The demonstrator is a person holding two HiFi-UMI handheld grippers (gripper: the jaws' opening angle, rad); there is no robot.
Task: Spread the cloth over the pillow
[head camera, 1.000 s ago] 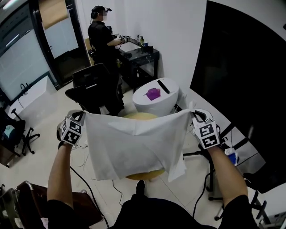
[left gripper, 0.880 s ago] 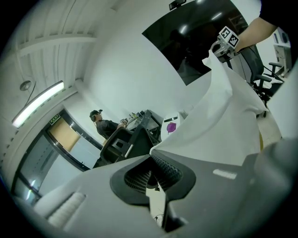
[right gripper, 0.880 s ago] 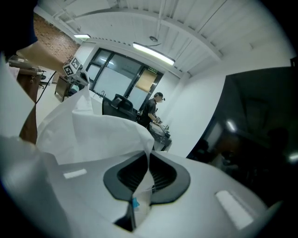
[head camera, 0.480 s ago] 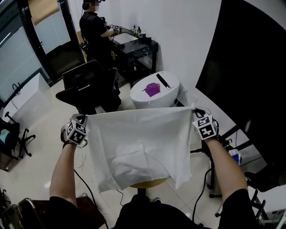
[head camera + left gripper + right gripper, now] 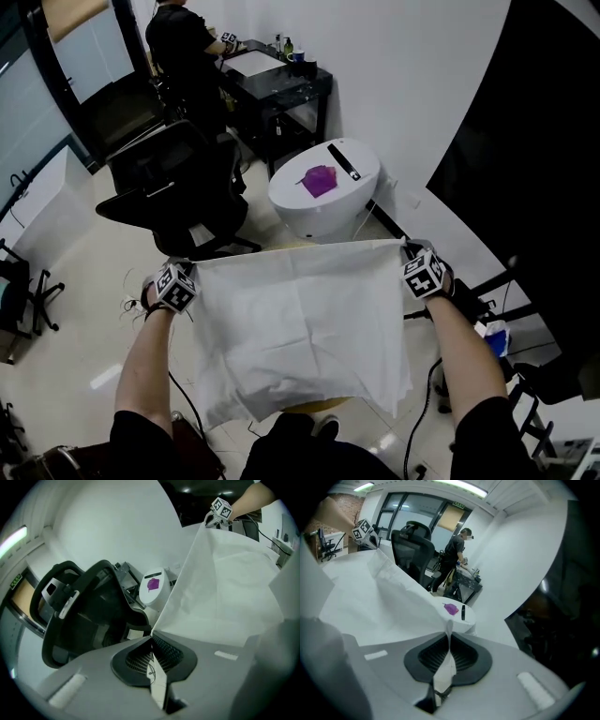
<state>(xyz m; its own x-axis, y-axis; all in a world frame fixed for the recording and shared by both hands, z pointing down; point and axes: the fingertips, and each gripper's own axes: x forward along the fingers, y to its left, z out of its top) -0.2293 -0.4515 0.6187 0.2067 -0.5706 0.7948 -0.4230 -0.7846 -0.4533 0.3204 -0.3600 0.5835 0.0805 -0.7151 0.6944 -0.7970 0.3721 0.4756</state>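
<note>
Cloth (image 5: 300, 319) hangs spread wide above the pillow (image 5: 319, 405), top edge taut; left gripper (image 5: 192, 272) clamped on its left top corner, right gripper (image 5: 407, 248) clamped on its right top corner.

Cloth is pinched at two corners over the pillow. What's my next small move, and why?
Probably lower both ends evenly. The left gripper and right gripper each pinch a far corner, the cloth is stretched flat between them, and it hides the pillow except a tan sliver.
</note>
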